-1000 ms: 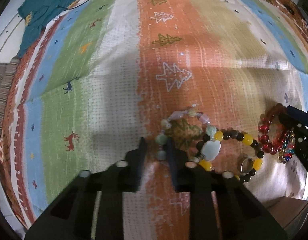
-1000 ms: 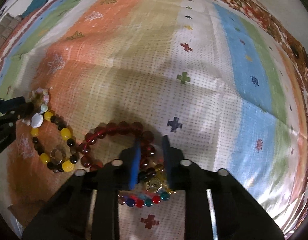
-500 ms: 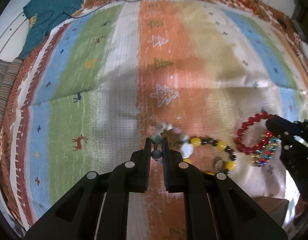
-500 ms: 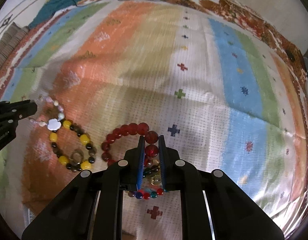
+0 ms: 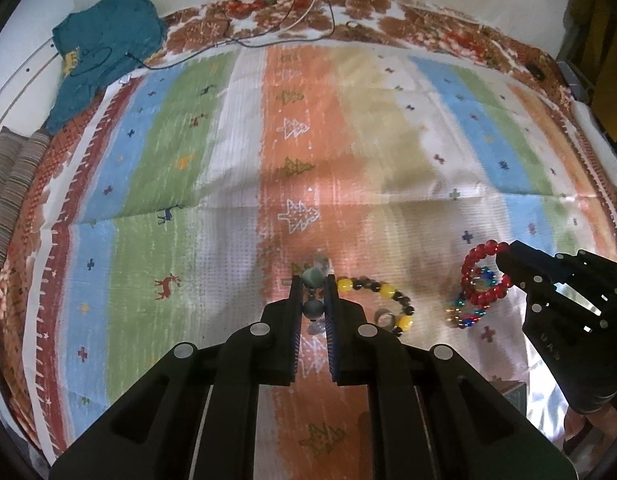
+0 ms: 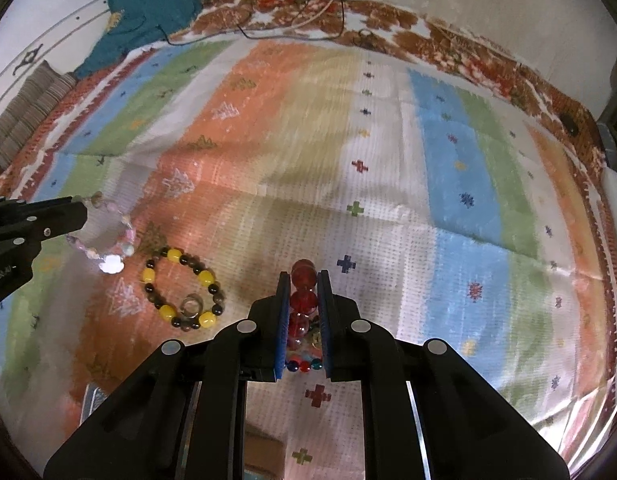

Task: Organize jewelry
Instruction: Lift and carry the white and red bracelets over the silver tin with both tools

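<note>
My left gripper (image 5: 313, 285) is shut on a pale bead bracelet (image 5: 311, 277) with green, pink and white beads, and holds it above the striped cloth; the right wrist view shows the pale bracelet (image 6: 108, 245) hanging from the left gripper (image 6: 78, 214). My right gripper (image 6: 304, 280) is shut on a red bead bracelet (image 6: 303, 300), which the left wrist view shows as a lifted red bracelet (image 5: 484, 274). A yellow-and-black bead bracelet (image 6: 180, 288) lies flat on the cloth with a small ring (image 6: 190, 305) on it. A multicoloured bead bracelet (image 5: 466, 318) lies under the red one.
The striped patterned cloth (image 5: 188, 184) covers the whole work surface. A teal garment (image 5: 104, 44) lies at the far left corner, with cables (image 5: 292, 20) along the far edge. A striped cushion (image 5: 12, 184) sits at the left edge.
Both grippers closed on their bracelets and rose from the cloth. The pale bracelet and the red bracelet now hang in the air; the yellow-and-black bracelet stayed on the cloth.
</note>
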A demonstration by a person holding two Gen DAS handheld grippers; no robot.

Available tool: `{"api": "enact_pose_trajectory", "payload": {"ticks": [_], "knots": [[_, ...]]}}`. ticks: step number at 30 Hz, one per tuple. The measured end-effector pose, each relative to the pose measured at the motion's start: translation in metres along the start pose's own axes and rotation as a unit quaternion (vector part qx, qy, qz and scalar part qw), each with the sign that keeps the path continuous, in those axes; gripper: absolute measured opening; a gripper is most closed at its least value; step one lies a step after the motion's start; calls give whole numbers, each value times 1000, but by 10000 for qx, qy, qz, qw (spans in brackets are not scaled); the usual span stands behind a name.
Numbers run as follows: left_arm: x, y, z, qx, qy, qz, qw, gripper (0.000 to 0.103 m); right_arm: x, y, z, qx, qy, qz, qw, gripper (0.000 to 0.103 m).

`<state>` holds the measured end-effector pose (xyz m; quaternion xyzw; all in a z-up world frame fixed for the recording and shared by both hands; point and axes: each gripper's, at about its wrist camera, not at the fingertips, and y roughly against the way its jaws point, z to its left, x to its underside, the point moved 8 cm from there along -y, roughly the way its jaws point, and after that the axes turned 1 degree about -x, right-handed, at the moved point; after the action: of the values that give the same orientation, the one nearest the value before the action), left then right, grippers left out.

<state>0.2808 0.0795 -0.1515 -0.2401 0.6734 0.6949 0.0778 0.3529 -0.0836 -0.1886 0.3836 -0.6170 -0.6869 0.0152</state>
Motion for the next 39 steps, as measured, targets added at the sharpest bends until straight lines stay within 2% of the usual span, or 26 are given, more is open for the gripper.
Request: {"api": "enact_pose_trajectory", "payload": {"ticks": [17, 39], "knots": [[10, 47, -24, 255, -231, -438, 9984, 10, -9, 64, 7, -165, 10, -862, 9961, 14], [36, 96, -49, 561, -439, -853, 9938, 10, 10, 126, 14, -230, 18, -1467, 9889, 14]]}}
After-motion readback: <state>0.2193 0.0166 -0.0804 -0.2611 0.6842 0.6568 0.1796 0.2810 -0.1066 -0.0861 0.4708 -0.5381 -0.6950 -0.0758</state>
